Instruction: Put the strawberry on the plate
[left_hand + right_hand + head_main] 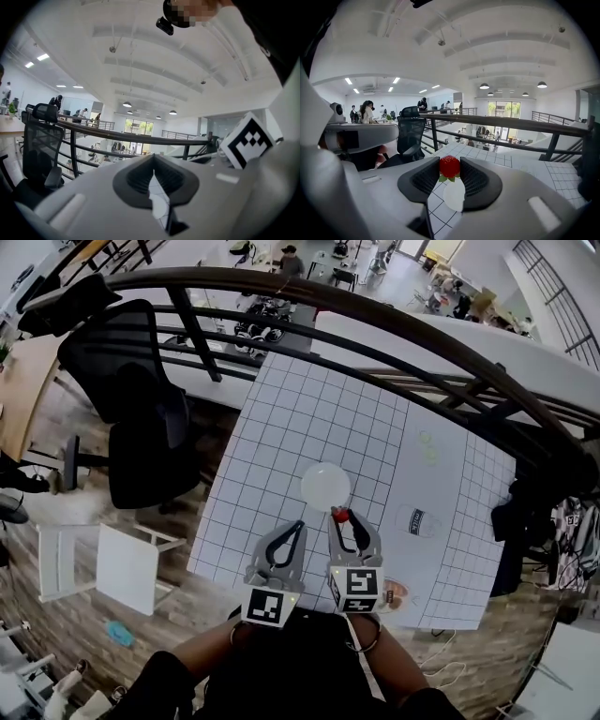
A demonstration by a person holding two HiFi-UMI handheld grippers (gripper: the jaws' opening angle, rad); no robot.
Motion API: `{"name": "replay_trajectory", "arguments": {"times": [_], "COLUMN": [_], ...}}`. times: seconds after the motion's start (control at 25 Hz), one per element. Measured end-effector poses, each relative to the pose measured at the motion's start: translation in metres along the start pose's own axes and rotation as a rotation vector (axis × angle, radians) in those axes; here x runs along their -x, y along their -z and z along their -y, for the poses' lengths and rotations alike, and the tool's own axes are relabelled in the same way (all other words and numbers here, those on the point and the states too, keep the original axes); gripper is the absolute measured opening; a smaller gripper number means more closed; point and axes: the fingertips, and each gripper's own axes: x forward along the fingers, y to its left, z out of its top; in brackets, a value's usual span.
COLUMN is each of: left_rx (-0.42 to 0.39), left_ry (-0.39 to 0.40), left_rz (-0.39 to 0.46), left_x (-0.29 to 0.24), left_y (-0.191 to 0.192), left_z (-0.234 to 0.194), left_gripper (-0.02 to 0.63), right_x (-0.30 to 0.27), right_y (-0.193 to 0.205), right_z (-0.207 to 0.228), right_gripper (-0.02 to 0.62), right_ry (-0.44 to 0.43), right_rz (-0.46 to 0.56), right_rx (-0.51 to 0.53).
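Observation:
A small red strawberry (341,516) with green leaves is pinched between the tips of my right gripper (342,517), which is shut on it and held above the table. In the right gripper view the strawberry (450,167) sits between the two dark pads, with the white plate (454,195) showing below it. The round white plate (325,486) lies on the gridded table just beyond the strawberry. My left gripper (297,524) hovers beside the right one, its jaws shut with nothing between them (153,174).
The white gridded table (309,409) ends at a dark railing (394,320) on its far side. A clear cup (417,521) lies to the right of the plate. A black office chair (141,399) stands left of the table.

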Motion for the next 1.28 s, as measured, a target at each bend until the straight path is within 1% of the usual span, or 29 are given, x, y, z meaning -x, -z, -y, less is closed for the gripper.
{"name": "replay_trajectory", "arguments": {"times": [0.16, 0.4, 0.52, 0.64, 0.76, 0.88, 1.0, 1.28], "left_rx": [-0.001, 0.007, 0.011, 0.017, 0.023, 0.045, 0.034, 0.033], "left_ry": [-0.01, -0.024, -0.013, -0.013, -0.015, 0.006, 0.017, -0.011], "left_rz": [-0.029, -0.055, -0.061, -0.066, -0.076, -0.07, -0.079, -0.093], "left_x": [-0.01, -0.022, -0.028, -0.029, -0.028, -0.027, -0.028, -0.029], "left_y": [0.009, 0.02, 0.025, 0.03, 0.034, 0.034, 0.036, 0.041], "left_z": [-0.005, -0.014, -0.017, -0.016, -0.015, -0.011, -0.012, -0.026], "left_gripper": [0.011, 0.011, 0.011, 0.011, 0.011, 0.011, 0.011, 0.011], "right_x": [-0.021, -0.049, -0.064, -0.076, -0.087, -0.097, -0.11, -0.135], "right_y": [0.013, 0.039, 0.049, 0.058, 0.072, 0.088, 0.103, 0.135], "right_z": [0.009, 0.024, 0.03, 0.036, 0.039, 0.042, 0.043, 0.044], "right_gripper": [0.133, 0.133, 0.133, 0.133, 0.133, 0.133, 0.133, 0.135], "right_ry": [-0.009, 0.007, 0.006, 0.003, -0.005, -0.004, -0.003, -0.004], "right_rz": [-0.031, -0.087, -0.106, -0.123, -0.147, -0.183, -0.211, -0.285], "right_rx": [-0.008, -0.007, 0.012, 0.006, -0.001, 0.012, 0.03, 0.053]}}
